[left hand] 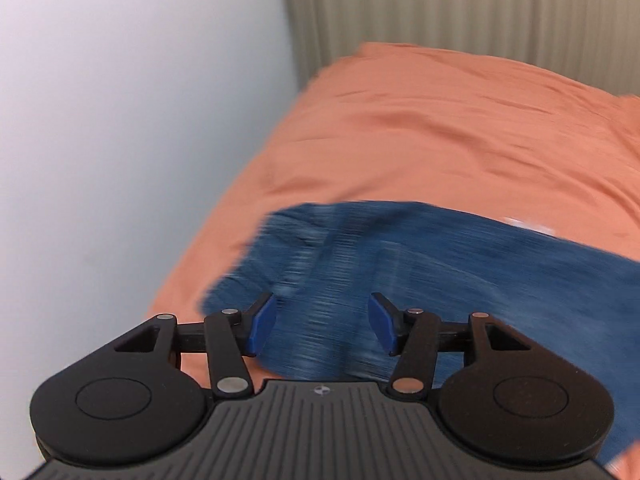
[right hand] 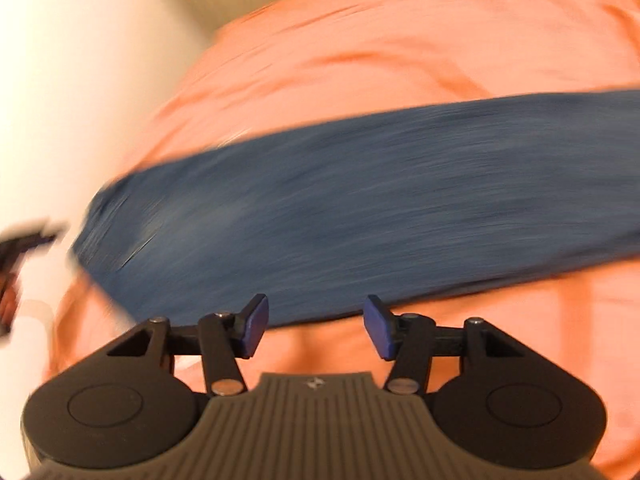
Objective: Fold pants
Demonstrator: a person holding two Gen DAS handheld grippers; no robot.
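While my left gripper [left hand: 322, 326] hangs over the near end of the pants [left hand: 400, 280], its blue pads [left hand: 262, 326] stand spread with nothing pinched between them; only denim shows through the gap, lying below. In this left wrist view the blue jeans stretch from the near left off toward the right edge, flat on the orange bedcover [left hand: 440, 128], with a pale wall [left hand: 120, 120] to the left and a ribbed beige panel [left hand: 460, 8] at the far side. A small white patch shows at the far edge of the cloth, too smeared to name.

In the right wrist view my right gripper [right hand: 316, 330] is also spread and empty, its pads [right hand: 378, 330] hovering at the near edge of the pants [right hand: 360, 212], over bare orange bedcover [right hand: 400, 40]. The denim runs as one long band across the frame from left to right, and it looks like the legs are laid one on the other, though the blur keeps me from being sure. A dark shape at the far left edge is too smeared to identify.

I judge a lengthwise fold is set down and both grips are let go. Next I need fresh pinches on one end of the band, both layers caught together, to carry it over toward the other end.
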